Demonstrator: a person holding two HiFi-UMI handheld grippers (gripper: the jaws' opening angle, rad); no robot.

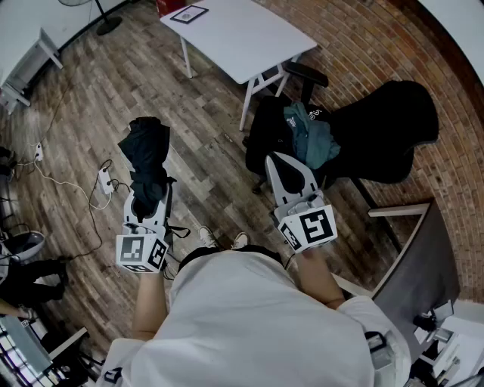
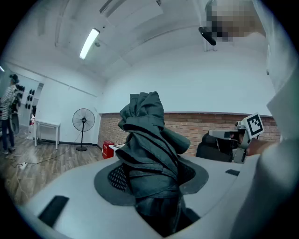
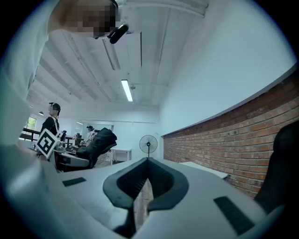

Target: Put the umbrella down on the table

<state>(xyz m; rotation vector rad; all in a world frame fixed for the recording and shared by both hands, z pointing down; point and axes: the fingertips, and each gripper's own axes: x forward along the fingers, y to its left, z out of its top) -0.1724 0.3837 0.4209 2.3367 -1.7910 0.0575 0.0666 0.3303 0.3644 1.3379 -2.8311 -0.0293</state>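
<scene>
Closest in was the person's white shirt (image 1: 249, 317), with one arm reaching out on each side. The left tongs (image 1: 148, 195) were closed on the umbrella (image 1: 145, 155) and held it up in the air over the wood floor (image 1: 197, 113). The umbrella was folded up. It was dark, almost black, and its cloth sat in loose, crumpled folds. The bunched top poked out past the jaws, and the lower part was squeezed between them. It was not on the table yet.

The right tongs (image 1: 278, 162) were level. Their jaws were pinched together at the tips, with nothing between them.

On the floor to the left of the umbrella lay a white power strip (image 1: 104, 181) with thin cords running away from it.

A bit farther, by the right tongs, stood a black chair (image 1: 386, 128). A blue-green cloth (image 1: 310, 140) was heaped on it. The chair sat right next to the near legs of the table, so that side was crowded.

The white table (image 1: 242, 38) was well apart from the umbrella, farther on and to the right. A small framed paper (image 1: 189, 13) lay at its far end. A brick wall (image 1: 378, 45) ran along the right side, and a standing fan (image 2: 83, 120) stood far back in the room.
</scene>
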